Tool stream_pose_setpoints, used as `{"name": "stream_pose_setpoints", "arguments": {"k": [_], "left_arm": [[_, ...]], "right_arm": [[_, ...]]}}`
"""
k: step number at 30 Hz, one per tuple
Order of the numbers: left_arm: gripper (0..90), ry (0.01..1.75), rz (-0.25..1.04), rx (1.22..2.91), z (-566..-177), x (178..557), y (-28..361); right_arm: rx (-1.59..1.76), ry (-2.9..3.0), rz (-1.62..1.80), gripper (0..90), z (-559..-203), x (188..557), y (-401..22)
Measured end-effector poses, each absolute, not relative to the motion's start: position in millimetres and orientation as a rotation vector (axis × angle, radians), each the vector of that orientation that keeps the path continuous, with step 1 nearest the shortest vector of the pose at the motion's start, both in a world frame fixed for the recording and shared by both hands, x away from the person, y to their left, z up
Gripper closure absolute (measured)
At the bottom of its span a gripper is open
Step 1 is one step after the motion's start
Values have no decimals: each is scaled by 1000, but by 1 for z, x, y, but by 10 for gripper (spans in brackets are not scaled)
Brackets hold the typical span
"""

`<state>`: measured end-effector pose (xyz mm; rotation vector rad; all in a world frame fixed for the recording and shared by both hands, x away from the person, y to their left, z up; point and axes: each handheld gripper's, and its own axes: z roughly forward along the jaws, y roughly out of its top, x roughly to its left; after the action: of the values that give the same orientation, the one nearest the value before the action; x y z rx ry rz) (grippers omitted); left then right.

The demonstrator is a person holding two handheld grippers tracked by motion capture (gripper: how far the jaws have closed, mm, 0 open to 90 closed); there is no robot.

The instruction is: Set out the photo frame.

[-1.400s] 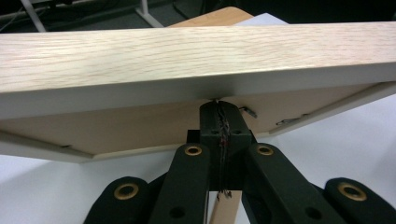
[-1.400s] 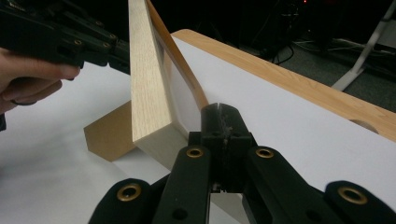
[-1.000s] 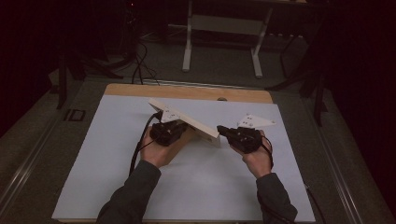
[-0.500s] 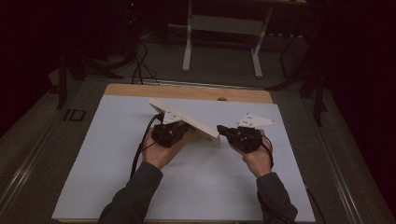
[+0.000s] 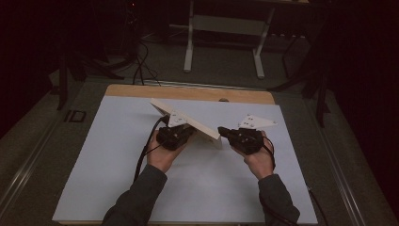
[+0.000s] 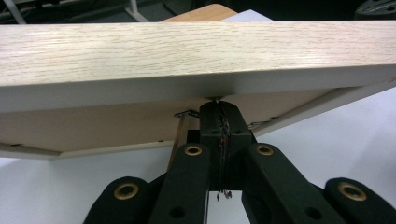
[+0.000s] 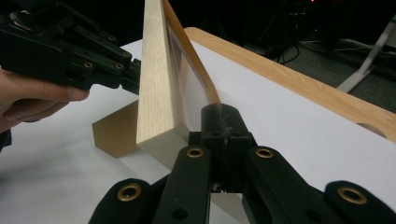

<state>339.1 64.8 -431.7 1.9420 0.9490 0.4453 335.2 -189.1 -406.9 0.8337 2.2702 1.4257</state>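
High view showing long pale oak-grain wooden picture frame [image 5: 188, 118] propped at table centre, long axis running far-left to near-right. My left gripper [image 5: 181, 133] closed, nosing its underside; my right gripper [image 5: 225, 132] closed, touching near-right end.

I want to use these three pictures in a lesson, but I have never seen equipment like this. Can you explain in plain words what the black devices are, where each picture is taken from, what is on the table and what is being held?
A person sits at a table covered by a white sheet and holds a hand-operated clamp with two black jaws in each hand. The high view looks down from above: the left gripper and the right gripper meet at a wooden picture frame, which is propped at a tilt on the sheet. The other two pictures come from small cameras riding on the grippers, looking along their jaws. In the left gripper view the closed jaws sit just under the frame's lower edge. In the right gripper view the closed jaws are at the frame's near end. Whether either one pinches the frame is unclear.
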Motion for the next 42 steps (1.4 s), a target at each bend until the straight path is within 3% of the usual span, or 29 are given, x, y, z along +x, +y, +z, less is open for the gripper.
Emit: {"name": "stream_pose_setpoints", "arguments": {"k": [42], "left_arm": [[900, 912, 425, 1956, -430, 335, 58]], "right_arm": [[772, 2380, 1440, 900, -408, 333, -178]]}}
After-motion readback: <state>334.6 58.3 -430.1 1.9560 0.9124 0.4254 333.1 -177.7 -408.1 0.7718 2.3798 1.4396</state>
